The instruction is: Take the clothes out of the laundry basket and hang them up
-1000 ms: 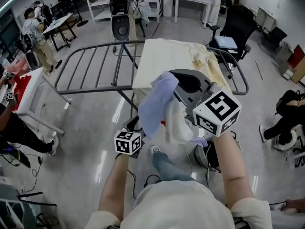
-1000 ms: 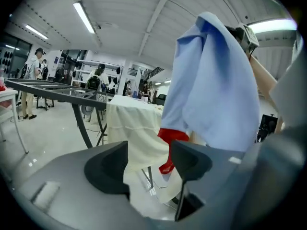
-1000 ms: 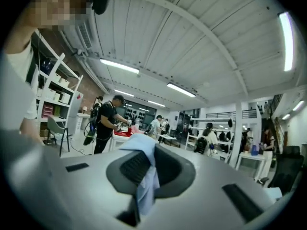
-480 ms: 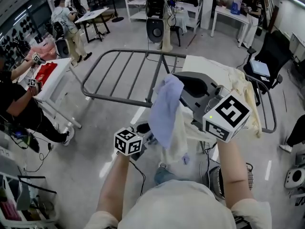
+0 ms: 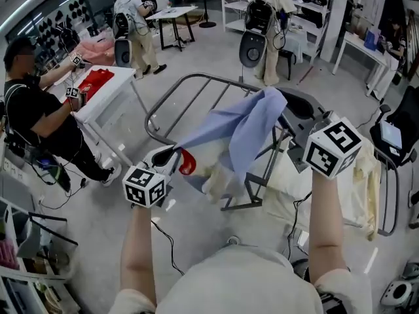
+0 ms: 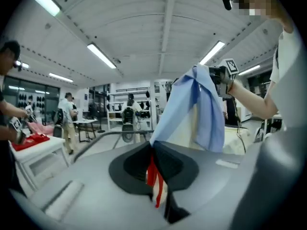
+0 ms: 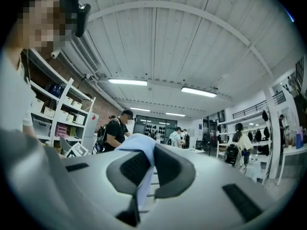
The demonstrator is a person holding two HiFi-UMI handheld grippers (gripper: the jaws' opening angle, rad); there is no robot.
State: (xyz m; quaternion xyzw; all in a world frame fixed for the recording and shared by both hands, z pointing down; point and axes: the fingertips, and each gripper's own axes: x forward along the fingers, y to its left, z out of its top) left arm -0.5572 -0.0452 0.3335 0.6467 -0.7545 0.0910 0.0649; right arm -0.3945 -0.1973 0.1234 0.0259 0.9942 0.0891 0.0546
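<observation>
The blue garment [image 5: 252, 120] hangs in the air between the two hands, above the near end of the grey drying rack [image 5: 216, 79]. Its taut edge is the long axis: it runs from low at the near left, where the left hand-held gripper [image 5: 171, 157] pinches one corner, up to the far right, where the right hand-held gripper [image 5: 283, 104] holds the highest point. From that high point the remaining cloth falls in loose folds, with a paler cream part at the bottom.

The left jaws have just been closing and now stand narrow, clamped on the garment's corner. The right jaws are pressed together on a thin fold of the same blue cloth.

Only the left gripper view shows a red strip [image 6: 152, 176] and a bit of cream fabric caught in that grip alongside the blue. It also looks up along the stretched cloth to the right hand-held gripper and its marker cube at the top. The right gripper view shows little beyond the blue fold draped over its jaws, plus people and shelving in the far room.

The head view alone shows a cream cloth [image 5: 357, 175] already draped on the rack's right side. It also shows a white table [image 5: 118, 84] at the far left carrying a red cloth [image 5: 97, 82].
</observation>
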